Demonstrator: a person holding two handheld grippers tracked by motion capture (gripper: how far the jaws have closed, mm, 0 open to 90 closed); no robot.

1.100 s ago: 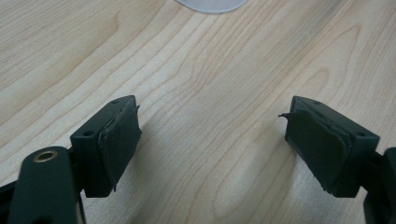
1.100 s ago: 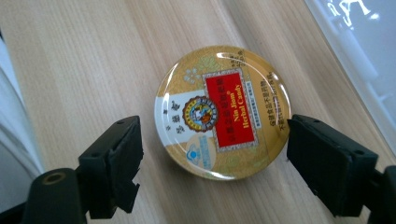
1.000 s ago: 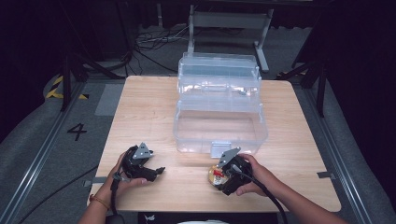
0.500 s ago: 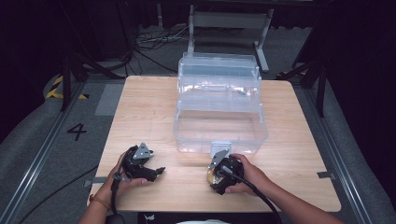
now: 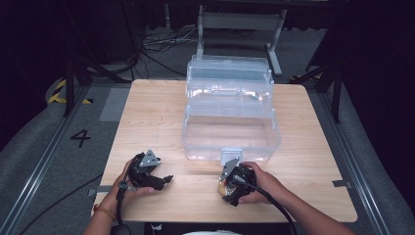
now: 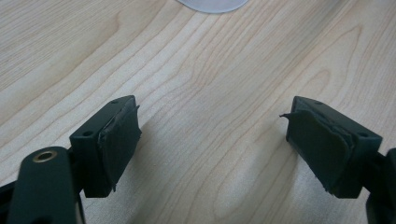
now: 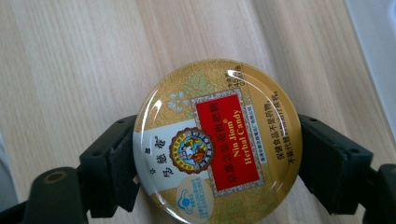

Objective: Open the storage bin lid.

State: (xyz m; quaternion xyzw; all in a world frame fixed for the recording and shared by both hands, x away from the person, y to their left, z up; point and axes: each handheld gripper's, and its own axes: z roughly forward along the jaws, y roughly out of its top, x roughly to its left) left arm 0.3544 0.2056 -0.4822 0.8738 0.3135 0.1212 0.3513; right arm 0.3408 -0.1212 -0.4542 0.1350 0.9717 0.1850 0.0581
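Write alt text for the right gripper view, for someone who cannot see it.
A round gold candy tin with a red label reading "Nin Jiom Herbal Candy" sits clamped between the right gripper's two black fingers, seen from above. Beneath it is a light wooden table.

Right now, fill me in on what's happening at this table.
A person works with a gripper in each hand. The right gripper is clamped on a round gold candy tin low over the wooden table, just in front of a clear plastic storage box with its tiers open. The left gripper rests on the table, open and holding nothing.
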